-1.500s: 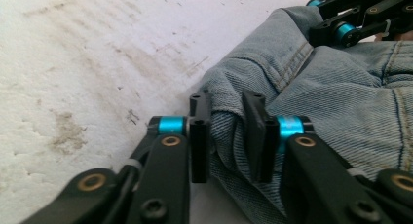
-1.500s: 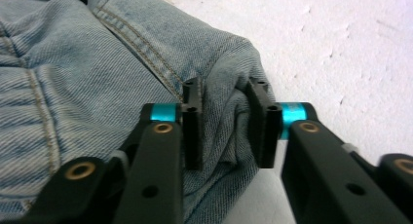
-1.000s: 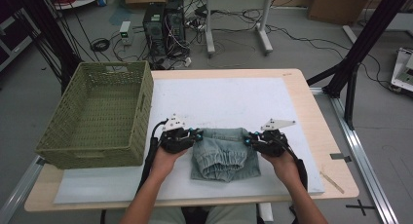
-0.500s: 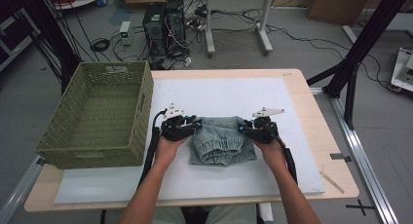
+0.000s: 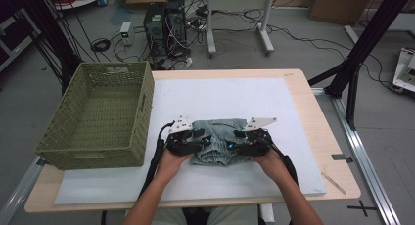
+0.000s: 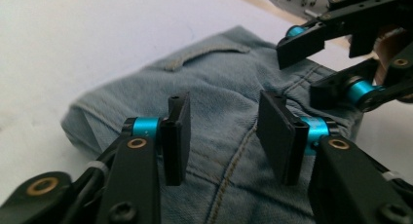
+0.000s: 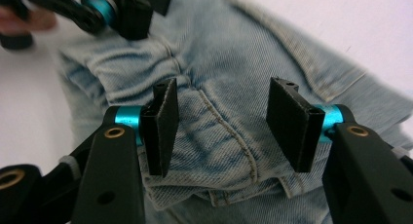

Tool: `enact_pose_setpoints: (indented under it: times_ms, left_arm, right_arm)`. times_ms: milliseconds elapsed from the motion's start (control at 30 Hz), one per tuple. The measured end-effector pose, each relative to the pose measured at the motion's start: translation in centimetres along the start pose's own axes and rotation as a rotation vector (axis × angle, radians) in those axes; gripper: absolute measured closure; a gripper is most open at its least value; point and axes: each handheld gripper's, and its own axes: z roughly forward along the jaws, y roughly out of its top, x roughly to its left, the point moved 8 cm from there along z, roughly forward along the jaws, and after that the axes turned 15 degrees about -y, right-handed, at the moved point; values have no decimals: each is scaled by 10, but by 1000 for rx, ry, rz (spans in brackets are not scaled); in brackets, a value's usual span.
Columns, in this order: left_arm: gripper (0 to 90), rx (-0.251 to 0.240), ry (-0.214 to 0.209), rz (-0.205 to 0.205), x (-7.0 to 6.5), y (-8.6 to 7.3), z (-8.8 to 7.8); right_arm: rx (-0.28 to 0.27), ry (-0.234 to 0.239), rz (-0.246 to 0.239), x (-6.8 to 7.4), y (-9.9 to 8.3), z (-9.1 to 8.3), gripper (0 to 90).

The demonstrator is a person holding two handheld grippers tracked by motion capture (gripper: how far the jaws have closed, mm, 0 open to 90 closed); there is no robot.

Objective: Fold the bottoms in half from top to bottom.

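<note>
Both hand-held grippers, left (image 5: 201, 143) and right (image 5: 234, 146), have just been opening and now stand open, nothing pinched, over the folded jeans (image 5: 218, 139) lying released on the table (image 5: 303, 102), beside the basket (image 5: 98, 112)

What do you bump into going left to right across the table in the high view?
Green woven basket → left gripper → folded denim jeans → right gripper → bare wooden table edge.

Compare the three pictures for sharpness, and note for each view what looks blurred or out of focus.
High view: evenly lit, soft overall, the folded jeans and basket lack fine detail. Left gripper view: denim by the left gripper fairly crisp, the right gripper beyond it softer. Right gripper view: denim around the right gripper sharp, picture edges smeared.
</note>
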Motion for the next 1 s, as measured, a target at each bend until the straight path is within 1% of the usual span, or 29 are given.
enact_pose_setpoints:
  times_ms: [33, 100, 167, 200, 233, 267, 300, 333, 367, 400, 433, 467, 533, 567, 600, 633, 667, 733, 800, 833, 867, 900, 1000]
  left_arm:
    - [587, 4, 4, -2, 0, -3, 1]
    - [600, 2, 6, 5, -2, -8, 3]
    - [602, -3, 2, 1, -3, -10, 3]
    - [602, 0, 2, 6, -3, -9, 2]
    - [601, -7, 4, 9, -5, -6, 0]
    - [599, -25, 7, 8, -6, -3, -3]
    - [579, -52, 10, 8, -7, 2, -6]
    - [554, -76, 12, 7, -7, 5, -8]
    - [557, -64, 14, 5, -6, 4, -8]
    - [566, -26, 10, 3, -6, -1, -4]
    - [578, 8, 4, 2, -6, -7, -1]
    - [585, 10, 9, 5, -6, -9, 1]
    - [585, -3, 9, 11, -7, -7, 0]
    - [583, -14, 11, 25, -8, -4, -2]
    - [570, -29, 12, 32, -9, -2, -4]
    - [527, -62, 13, 38, -10, 3, -7]
    - [480, -88, 17, 42, -10, 8, -10]
    - [409, -139, 30, 48, -10, 16, -17]
    - [326, -174, 50, 52, -8, 23, -25]
    - [272, -181, 62, 59, -7, 26, -28]
    - [222, -192, 62, 63, -6, 28, -32]
    - [203, -203, 58, 67, -6, 31, -35]
    - [203, -210, 70, 71, -4, 34, -42]
  right_arm:
    - [20, 6, -8, 0, -3, 3, 469]
    - [57, 21, -5, 0, -9, 7, 475]
    - [55, 30, -1, 0, -11, 6, 480]
    - [51, 30, -5, 0, -11, 5, 482]
    - [52, 34, -1, 1, -11, 3, 483]
    - [39, 39, 6, 0, -9, 0, 484]
    - [24, 43, 28, -1, -6, -5, 483]
    - [-7, 44, 40, -2, -3, -10, 479]
    - [-30, 47, 47, -2, 0, -13, 478]
    - [-26, 51, 37, -1, -1, -13, 481]
    - [-2, 46, 10, 0, -5, -10, 483]
    - [36, 37, -3, 2, -10, -6, 483]
    - [27, 44, 13, 0, -12, -5, 471]
    - [11, 41, 22, -2, -10, -7, 451]
    - [-8, 35, 32, -3, -8, -10, 414]
    - [-26, 25, 42, -4, -6, -13, 364]
    - [-62, 6, 52, -7, -2, -18, 323]
    - [-105, -19, 66, -11, 2, -26, 275]
    - [-132, -43, 78, -17, 5, -31, 213]
    - [-143, -49, 85, -19, 5, -34, 212]
    - [-154, -55, 88, -21, 6, -36, 212]
    - [-168, -61, 88, -24, 6, -39, 212]
    - [-196, -78, 111, -33, 7, -47, 212]
